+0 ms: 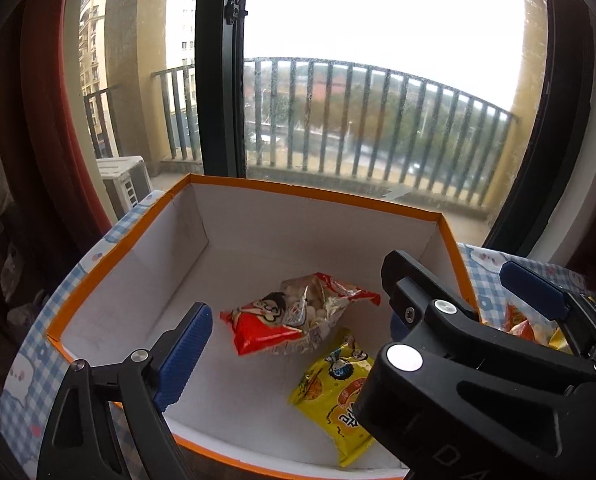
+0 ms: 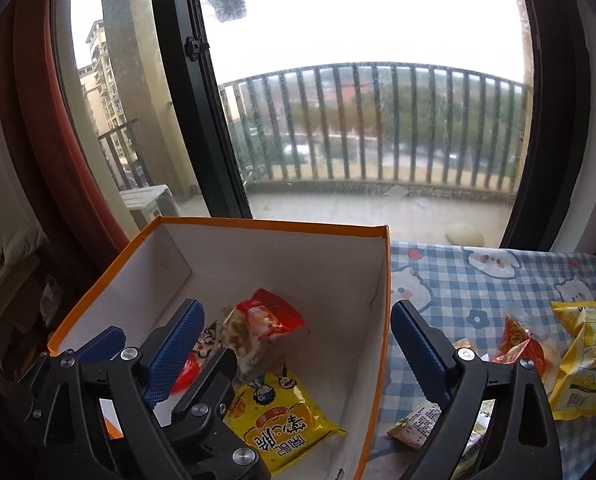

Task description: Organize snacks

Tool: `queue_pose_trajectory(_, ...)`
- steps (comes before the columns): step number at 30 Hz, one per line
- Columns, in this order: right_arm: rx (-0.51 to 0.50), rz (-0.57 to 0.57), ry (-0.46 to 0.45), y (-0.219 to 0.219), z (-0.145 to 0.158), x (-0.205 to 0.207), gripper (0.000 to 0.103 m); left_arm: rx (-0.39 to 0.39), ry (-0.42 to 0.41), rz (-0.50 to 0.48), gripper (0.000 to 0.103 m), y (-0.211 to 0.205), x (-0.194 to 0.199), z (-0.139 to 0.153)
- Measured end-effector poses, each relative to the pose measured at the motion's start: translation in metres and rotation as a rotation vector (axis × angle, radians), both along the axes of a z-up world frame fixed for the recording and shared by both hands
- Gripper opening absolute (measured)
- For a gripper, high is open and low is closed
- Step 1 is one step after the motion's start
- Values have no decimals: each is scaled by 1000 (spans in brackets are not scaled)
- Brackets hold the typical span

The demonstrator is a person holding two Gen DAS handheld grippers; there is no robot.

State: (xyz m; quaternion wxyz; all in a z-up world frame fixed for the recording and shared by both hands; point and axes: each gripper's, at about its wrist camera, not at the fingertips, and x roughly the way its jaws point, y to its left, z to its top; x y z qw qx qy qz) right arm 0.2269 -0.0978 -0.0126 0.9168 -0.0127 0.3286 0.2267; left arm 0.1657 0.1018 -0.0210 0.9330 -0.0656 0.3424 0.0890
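Window-side table, checked cloth: we have two packets lying in the box, both grippers empty.

Left wrist view: our left gripper stands with jaws apart over the box, nothing between them; the red packet and yellow packet lie on the box floor, and the right gripper crosses the box's right wall. Right wrist view: our right gripper is likewise spread and holds nothing, straddling that wall; more snacks wait on the cloth right of the box. Risk, in our judgement: the crowded grippers may collide, or a finger may snag the wall and shift the box.
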Motion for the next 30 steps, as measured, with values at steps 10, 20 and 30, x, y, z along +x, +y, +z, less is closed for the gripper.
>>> queue_pose_trajectory(10, -16, 6, -88, -33, 28, -42, 96, 3, -92, -66, 97, -27, -42, 21)
queue_pose_trajectory(20, -8, 0, -142, -67, 49, -83, 96, -2, -159, -125, 98, -56, -80, 39)
queue_pose_trajectory(30, -26, 0, -160, -95, 49, -112, 96, 12, -175, -156, 98, -80, -108, 36)
